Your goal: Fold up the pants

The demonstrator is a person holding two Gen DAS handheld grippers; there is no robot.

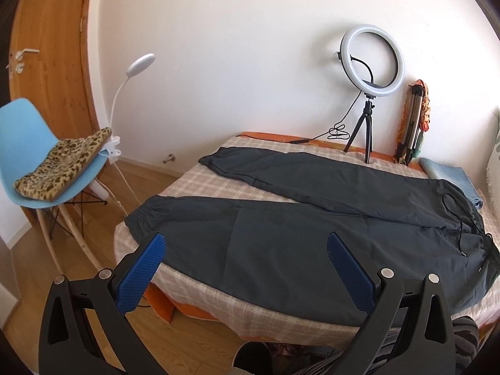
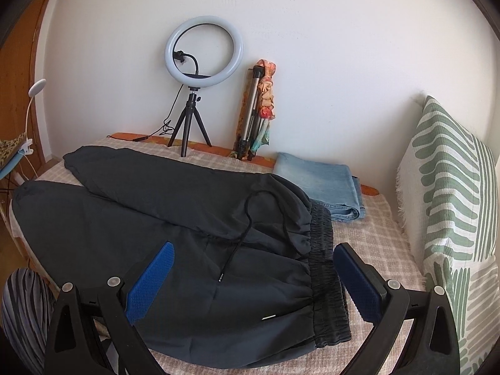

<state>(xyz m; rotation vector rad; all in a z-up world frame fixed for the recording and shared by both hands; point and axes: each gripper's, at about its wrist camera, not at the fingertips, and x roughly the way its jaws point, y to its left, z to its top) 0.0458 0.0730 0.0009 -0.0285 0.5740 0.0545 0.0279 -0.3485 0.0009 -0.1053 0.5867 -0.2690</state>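
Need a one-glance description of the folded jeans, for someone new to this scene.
Start at the bed with the checked cover, then find the ring light at the wall. Right of it, past the dark pants' waistband, lies the folded jeans: the only pale-blue denim there.

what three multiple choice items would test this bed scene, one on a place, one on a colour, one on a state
1. Where do the folded jeans lie?
A. beyond the waistband of the dark pants
B. on the blue chair
C. on the floor

2. What colour are the finger pads of the left hand-held gripper?
A. red
B. blue
C. white

3. How do the dark pants lie?
A. folded in half
B. rolled up
C. spread flat, legs apart

Answers: 1 A, the jeans sit on the bed past the waistband, towards the wall. 2 B, both pads are blue. 3 C, both legs lie full length with bedcover showing between them.
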